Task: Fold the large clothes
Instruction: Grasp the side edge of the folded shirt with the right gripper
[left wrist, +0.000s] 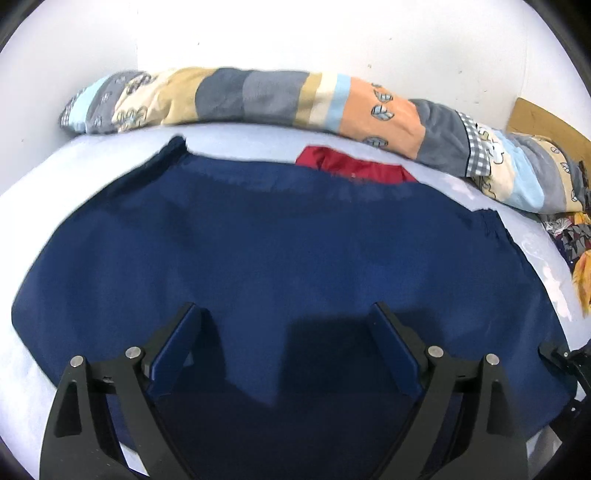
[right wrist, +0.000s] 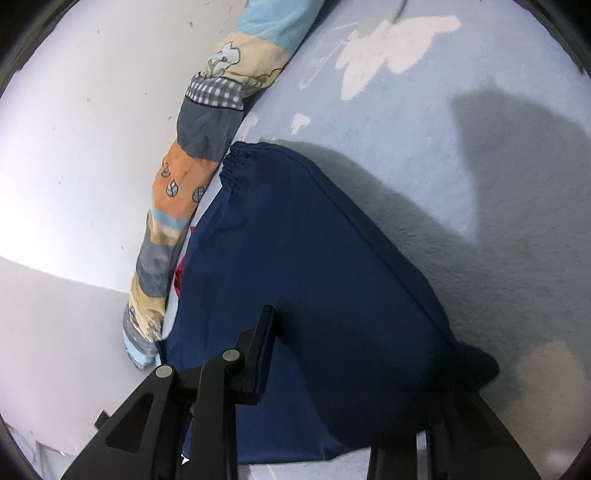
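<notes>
The navy garment (left wrist: 280, 251) lies spread flat on the pale blue bed sheet (left wrist: 33, 184), its long axis running side to side across the left wrist view, with an elastic gathered edge (right wrist: 232, 170) at the end nearest the patchwork quilt roll (left wrist: 258, 96) that lines the white wall (left wrist: 295, 33). A red cloth (left wrist: 354, 166) peeks out from under its far edge. The left gripper (left wrist: 284, 332) hangs over the near middle of the garment, tilted downward, its fingers spread wide and nothing between them; the fabric lies directly below and ahead of it. The right gripper (right wrist: 354, 369) sits at the garment's near corner in its own view, and here the picture is less clear: one finger (right wrist: 258, 354) rests on top of the cloth, while the other is hidden under a raised hump of navy fabric, so the cloth appears to lie between the jaws, but whether they actually pinch it cannot be told. In my judgement the coming fold turns on that end-to-end layout: the right hand is nearer a corner and edge it could lift, the left is nearer the broad middle, and carrying the near edge away toward the quilt would halve the garment across its short direction.
</notes>
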A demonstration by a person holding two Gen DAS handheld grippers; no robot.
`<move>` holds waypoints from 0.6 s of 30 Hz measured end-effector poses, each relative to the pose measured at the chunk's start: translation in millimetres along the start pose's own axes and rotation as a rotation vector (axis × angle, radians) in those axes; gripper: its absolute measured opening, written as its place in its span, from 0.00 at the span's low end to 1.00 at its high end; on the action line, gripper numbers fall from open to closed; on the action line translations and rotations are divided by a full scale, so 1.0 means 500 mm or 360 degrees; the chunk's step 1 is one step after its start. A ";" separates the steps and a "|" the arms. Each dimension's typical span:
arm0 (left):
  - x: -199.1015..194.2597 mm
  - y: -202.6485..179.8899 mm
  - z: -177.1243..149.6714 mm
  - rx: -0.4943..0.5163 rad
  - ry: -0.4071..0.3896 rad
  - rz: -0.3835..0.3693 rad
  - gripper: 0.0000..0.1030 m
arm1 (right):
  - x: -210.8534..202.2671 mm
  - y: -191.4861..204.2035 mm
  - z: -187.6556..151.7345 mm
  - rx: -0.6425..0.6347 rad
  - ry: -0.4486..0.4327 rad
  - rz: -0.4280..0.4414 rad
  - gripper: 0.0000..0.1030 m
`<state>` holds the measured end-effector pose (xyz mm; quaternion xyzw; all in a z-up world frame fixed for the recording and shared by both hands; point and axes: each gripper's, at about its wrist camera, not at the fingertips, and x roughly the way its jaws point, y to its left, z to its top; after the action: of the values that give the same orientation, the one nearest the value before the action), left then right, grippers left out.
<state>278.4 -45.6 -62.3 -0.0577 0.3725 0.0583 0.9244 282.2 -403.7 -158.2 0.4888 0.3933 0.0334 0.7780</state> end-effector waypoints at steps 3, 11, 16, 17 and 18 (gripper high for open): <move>0.045 -0.007 -0.012 0.0087 0.0089 0.0009 0.94 | 0.011 0.008 0.003 -0.0006 0.0002 0.0011 0.45; 0.042 -0.002 -0.015 0.0076 0.0083 0.0009 0.95 | -0.014 0.066 0.004 -0.0164 -0.0054 -0.0015 0.09; 0.033 0.005 -0.018 0.0050 0.0093 0.0018 0.95 | -0.048 0.120 -0.006 -0.0293 -0.0113 0.0032 0.08; 0.030 0.007 -0.019 0.0050 0.0090 0.0042 0.95 | -0.052 0.126 -0.007 -0.0304 -0.0117 0.0041 0.08; 0.030 0.006 -0.021 0.0058 0.0088 0.0060 0.95 | -0.055 0.131 -0.008 -0.0309 -0.0119 0.0053 0.08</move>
<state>281.2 -43.1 -80.5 -0.0355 0.3999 0.0672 0.9134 282.4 -378.6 -91.6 0.4185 0.3507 0.0661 0.8352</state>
